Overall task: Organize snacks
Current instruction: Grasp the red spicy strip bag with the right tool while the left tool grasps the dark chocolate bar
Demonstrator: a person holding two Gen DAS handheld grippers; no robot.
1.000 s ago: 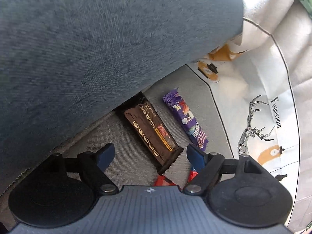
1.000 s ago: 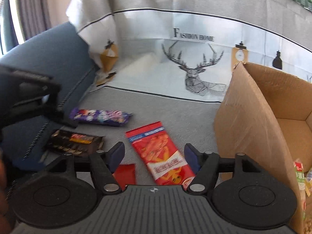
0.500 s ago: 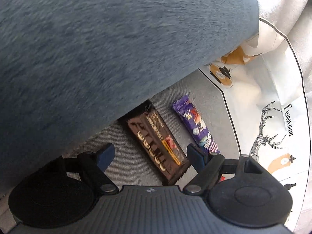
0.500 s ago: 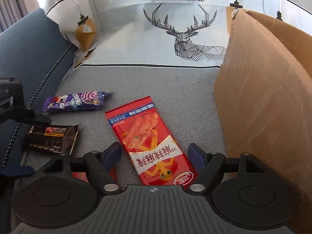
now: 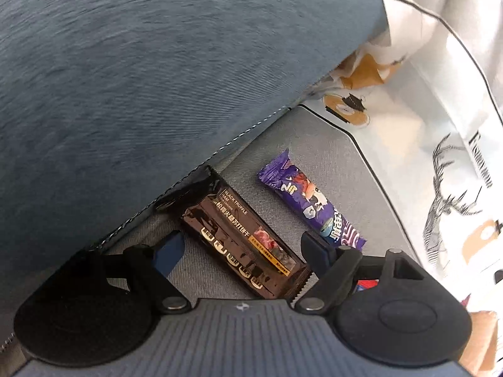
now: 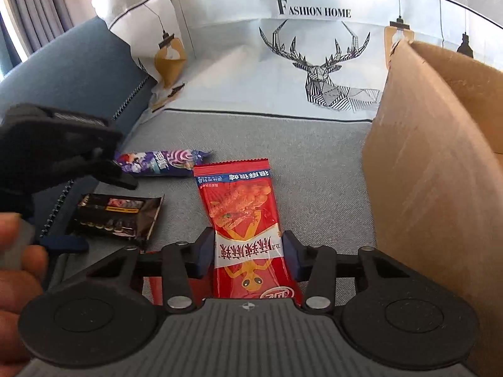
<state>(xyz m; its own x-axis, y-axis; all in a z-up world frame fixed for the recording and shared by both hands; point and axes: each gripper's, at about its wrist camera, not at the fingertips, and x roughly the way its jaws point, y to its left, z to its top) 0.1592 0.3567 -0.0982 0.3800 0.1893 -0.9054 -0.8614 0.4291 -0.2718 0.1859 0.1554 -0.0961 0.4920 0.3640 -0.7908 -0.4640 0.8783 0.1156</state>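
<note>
"FASHION HOME" deer cloth [image 6: 314,62], "BLACK TRUFFLE" packet [image 5: 239,235] between wide left jaws, right jaws gripping red packet [image 6: 245,220]

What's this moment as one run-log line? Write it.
left gripper: open, over black biscuit pack | right gripper: shut on red snack packet | purple bar: lying on seat | cardboard box: at right

Bright daylight washes out the white cloth [image 5: 440,72]. Glare streaks the dark packet [image 5: 239,235]. The cushion [image 5: 141,78] blurs; fisheye edges bend and darken.

Black grippers [image 6: 248,251], blue fingertips [image 5: 168,249], bare hand [image 6: 15,267]
</note>
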